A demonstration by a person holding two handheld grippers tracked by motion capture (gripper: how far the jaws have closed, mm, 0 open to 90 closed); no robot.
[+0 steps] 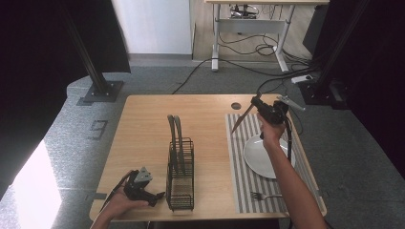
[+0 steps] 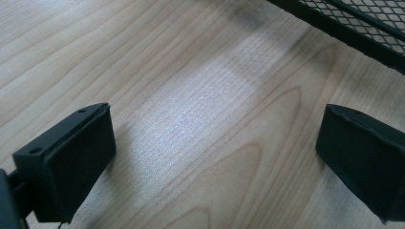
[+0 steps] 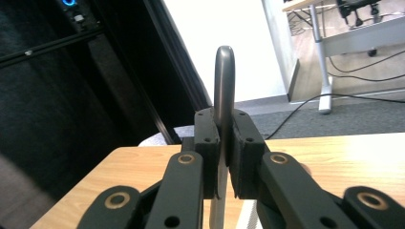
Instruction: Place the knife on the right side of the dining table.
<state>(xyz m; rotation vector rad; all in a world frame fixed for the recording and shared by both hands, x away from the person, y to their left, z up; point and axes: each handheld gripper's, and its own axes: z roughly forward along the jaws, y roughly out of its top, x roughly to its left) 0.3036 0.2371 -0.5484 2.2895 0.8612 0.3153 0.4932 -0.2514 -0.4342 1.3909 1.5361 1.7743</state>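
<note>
My right gripper [image 1: 256, 102] is raised over the far end of the striped placemat [image 1: 239, 162] and is shut on a table knife [image 1: 242, 118]. The knife slants down to the left from its jaws. In the right gripper view the knife's rounded metal end [image 3: 224, 76] stands up between the two pads of the right gripper [image 3: 223, 152], which press on it from both sides. My left gripper [image 1: 155, 195] rests low on the wooden table [image 1: 143, 124] at the front left. In the left gripper view the left gripper [image 2: 215, 157] is open, with bare wood between its jaws.
A black wire rack [image 1: 181, 176] stands just right of my left gripper, with two grey plates [image 1: 175, 131] upright in it; its mesh edge [image 2: 363, 24] is close. A white plate [image 1: 262, 157] and a fork [image 1: 263, 195] lie on the placemat. A round hole [image 1: 236, 105] is at the far edge.
</note>
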